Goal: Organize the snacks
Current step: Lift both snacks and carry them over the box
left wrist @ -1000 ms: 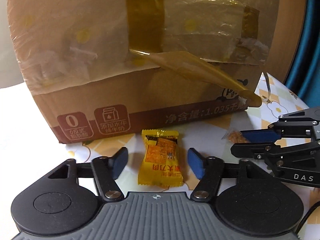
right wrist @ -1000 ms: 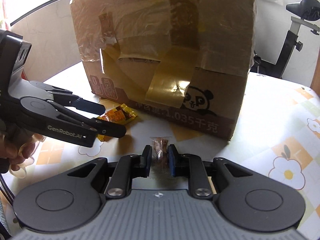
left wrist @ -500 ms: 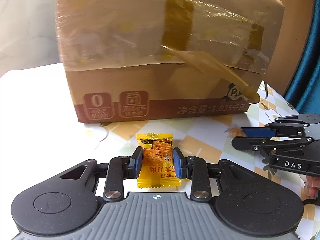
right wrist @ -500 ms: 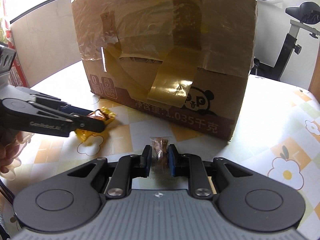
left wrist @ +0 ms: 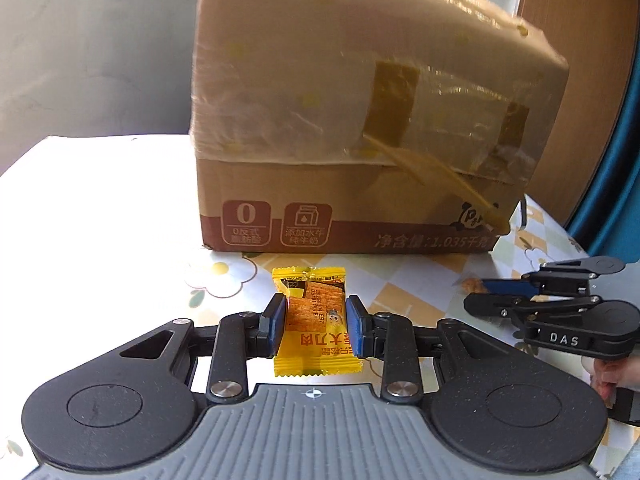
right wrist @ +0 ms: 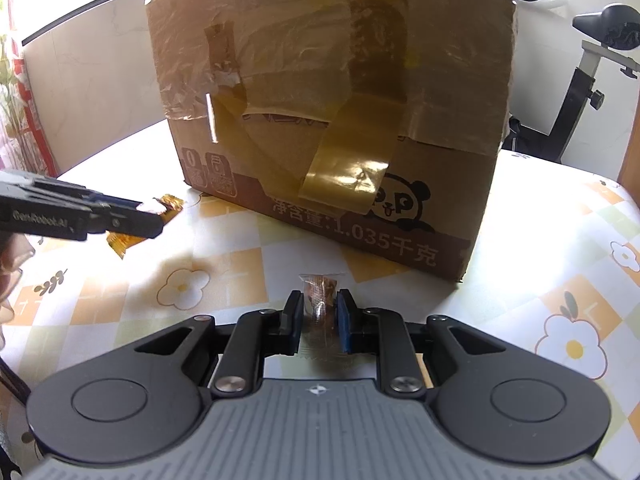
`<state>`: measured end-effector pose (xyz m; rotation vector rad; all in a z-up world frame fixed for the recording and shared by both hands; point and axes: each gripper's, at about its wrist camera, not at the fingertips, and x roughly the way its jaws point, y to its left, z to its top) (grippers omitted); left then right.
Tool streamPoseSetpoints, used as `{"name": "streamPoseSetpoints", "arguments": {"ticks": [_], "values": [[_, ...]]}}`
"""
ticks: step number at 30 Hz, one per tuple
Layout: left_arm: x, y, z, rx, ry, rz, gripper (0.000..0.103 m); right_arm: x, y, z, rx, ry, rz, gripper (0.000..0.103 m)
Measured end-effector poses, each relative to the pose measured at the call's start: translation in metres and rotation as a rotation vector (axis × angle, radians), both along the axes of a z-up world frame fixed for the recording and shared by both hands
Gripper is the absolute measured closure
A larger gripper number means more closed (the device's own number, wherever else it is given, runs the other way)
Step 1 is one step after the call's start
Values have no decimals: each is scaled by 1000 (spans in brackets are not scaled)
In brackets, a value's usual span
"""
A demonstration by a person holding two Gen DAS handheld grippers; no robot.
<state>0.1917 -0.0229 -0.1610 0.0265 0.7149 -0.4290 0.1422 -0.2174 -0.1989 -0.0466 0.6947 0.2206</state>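
Before the taped box [left wrist: 360, 128], left claw [left wrist: 316, 328] pinches a yellow snack [left wrist: 316, 320], right claw [right wrist: 319, 316] a clear-wrapped one [right wrist: 318, 300]

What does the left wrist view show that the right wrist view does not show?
Only the left wrist view shows the printed face of the yellow foil snack packet clamped in the left gripper, and a blue curtain. Only the right wrist view shows the small clear-wrapped brown snack head-on in the right gripper, the box's panda print in full, and an exercise bike. Both show the taped brown cardboard box and the flower-patterned tablecloth.
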Motion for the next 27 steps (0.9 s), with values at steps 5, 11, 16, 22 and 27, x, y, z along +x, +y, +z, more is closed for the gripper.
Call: {"name": "streamPoseSetpoints", "arguments": {"ticks": [5,11,16,22,27], "values": [[-5,11,14,-25,-21,18,69,-9,-1,9,19,-19,3,83],[-15,15,38,-37,-76,18,69,-20,4,31,38,-77,13,83],[-21,16,58,-37,-131,4,69,-25,12,54,45,-134,39,83],[-26,19,86,-63,-197,-4,69,-25,24,84,50,-202,77,83],[-31,23,106,-90,-247,-5,69,-27,34,105,59,-252,107,83]]}}
